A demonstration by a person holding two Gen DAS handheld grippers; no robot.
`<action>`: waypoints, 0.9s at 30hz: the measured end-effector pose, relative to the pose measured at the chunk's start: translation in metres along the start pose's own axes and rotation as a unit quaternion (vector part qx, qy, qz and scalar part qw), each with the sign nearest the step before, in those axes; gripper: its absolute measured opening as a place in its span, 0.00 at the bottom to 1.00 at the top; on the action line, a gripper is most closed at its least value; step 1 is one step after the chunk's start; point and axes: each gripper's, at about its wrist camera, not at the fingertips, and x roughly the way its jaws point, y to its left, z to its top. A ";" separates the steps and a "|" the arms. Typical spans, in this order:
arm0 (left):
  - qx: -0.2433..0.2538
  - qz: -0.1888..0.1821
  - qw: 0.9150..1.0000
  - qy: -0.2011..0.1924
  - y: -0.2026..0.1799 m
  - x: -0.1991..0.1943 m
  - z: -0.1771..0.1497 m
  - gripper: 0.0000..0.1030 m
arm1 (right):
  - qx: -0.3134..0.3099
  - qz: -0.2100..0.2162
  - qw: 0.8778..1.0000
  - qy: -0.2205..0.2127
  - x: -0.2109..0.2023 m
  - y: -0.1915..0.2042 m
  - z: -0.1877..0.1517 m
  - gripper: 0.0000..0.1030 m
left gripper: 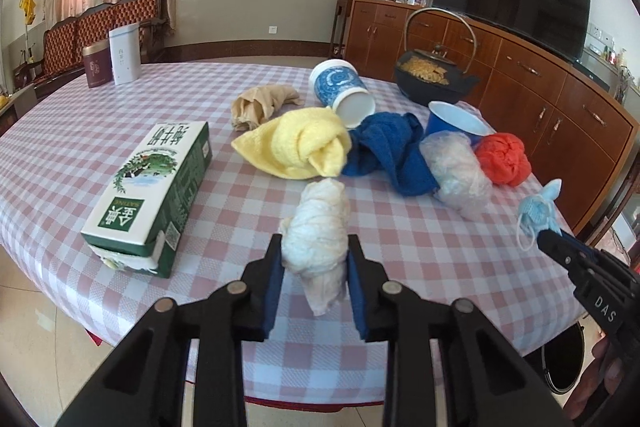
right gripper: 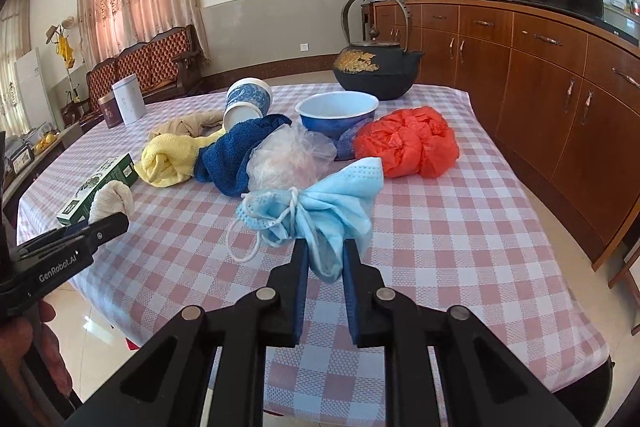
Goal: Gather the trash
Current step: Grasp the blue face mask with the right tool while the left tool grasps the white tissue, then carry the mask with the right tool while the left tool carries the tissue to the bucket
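**Tongs clamped on two scraps at the bench's near edge**

Left tongs [left gripper: 315, 259] pinch a crumpled white tissue wad [left gripper: 316, 239] between their blue pads, near the front of the checked bench [left gripper: 420, 247], beside a green carton [left gripper: 152, 195]. Right tongs [right gripper: 325, 263] are shut tight on a bunched blue face mask [right gripper: 316, 211], its ear loop trailing. Behind lie a yellow cloth [left gripper: 300, 147], a blue cloth [left gripper: 384, 151] and a red plastic bag [right gripper: 406, 141].

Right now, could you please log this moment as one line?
left gripper: shut on white tissue wad | right gripper: shut on blue face mask
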 end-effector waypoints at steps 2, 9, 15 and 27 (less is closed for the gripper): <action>0.006 -0.009 1.000 0.000 -0.011 -0.006 -0.003 0.30 | 0.006 -0.004 1.000 -0.006 -0.011 -0.008 0.000 0.17; 0.044 -0.056 0.997 -0.004 -0.068 -0.028 -0.009 0.30 | 0.025 -0.034 0.999 -0.025 -0.062 -0.050 -0.010 0.17; 0.085 -0.104 0.991 -0.003 -0.129 -0.042 -0.016 0.30 | 0.051 -0.074 0.995 -0.038 -0.106 -0.097 -0.027 0.17; 0.167 -0.200 0.965 0.014 -0.242 -0.054 -0.040 0.30 | 0.121 -0.163 0.978 -0.044 -0.180 -0.194 -0.075 0.17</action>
